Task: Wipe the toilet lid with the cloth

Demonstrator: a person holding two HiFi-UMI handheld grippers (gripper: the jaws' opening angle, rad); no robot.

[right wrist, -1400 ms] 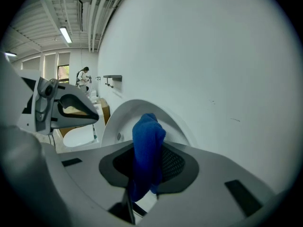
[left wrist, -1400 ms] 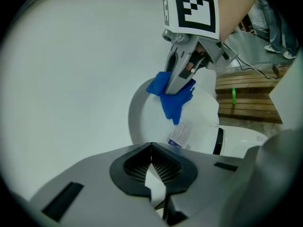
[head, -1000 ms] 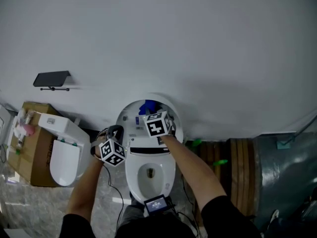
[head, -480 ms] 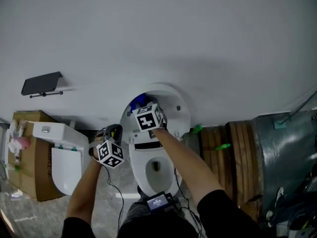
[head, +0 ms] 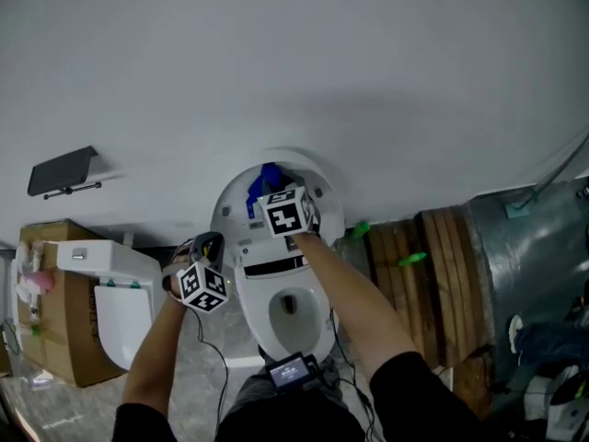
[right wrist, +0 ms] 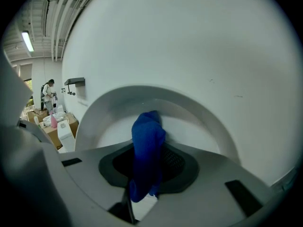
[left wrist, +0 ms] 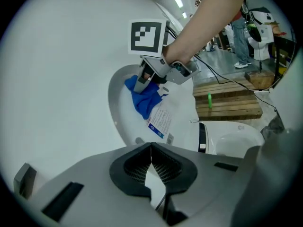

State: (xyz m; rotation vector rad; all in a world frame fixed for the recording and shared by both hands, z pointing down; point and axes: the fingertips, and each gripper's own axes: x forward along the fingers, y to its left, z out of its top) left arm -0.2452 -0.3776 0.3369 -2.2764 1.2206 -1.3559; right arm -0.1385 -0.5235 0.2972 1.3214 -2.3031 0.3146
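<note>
The white toilet lid (head: 317, 178) stands raised against the wall, above the open bowl (head: 290, 307). My right gripper (head: 269, 191) is shut on a blue cloth (head: 265, 180) and holds it against the lid's upper left part. In the left gripper view the blue cloth (left wrist: 146, 100) hangs bunched from the right gripper (left wrist: 142, 84) on the lid (left wrist: 118, 112). The right gripper view shows the cloth (right wrist: 147, 141) pinched in my right gripper (right wrist: 144, 174), with the lid (right wrist: 189, 110) curving close behind. My left gripper (head: 210, 247) hovers left of the toilet, shut and empty (left wrist: 151, 161).
A printed label (left wrist: 161, 122) is stuck on the lid below the cloth. A second toilet (head: 115, 297) and a cardboard box (head: 41, 339) stand at the left. Wooden pallets (head: 433, 274) lie at the right. A black shelf (head: 63, 170) hangs on the wall.
The right gripper has slid the cloth a little leftward and down on the lid. The left gripper has sunk slightly beside the toilet. The head view has swung.
</note>
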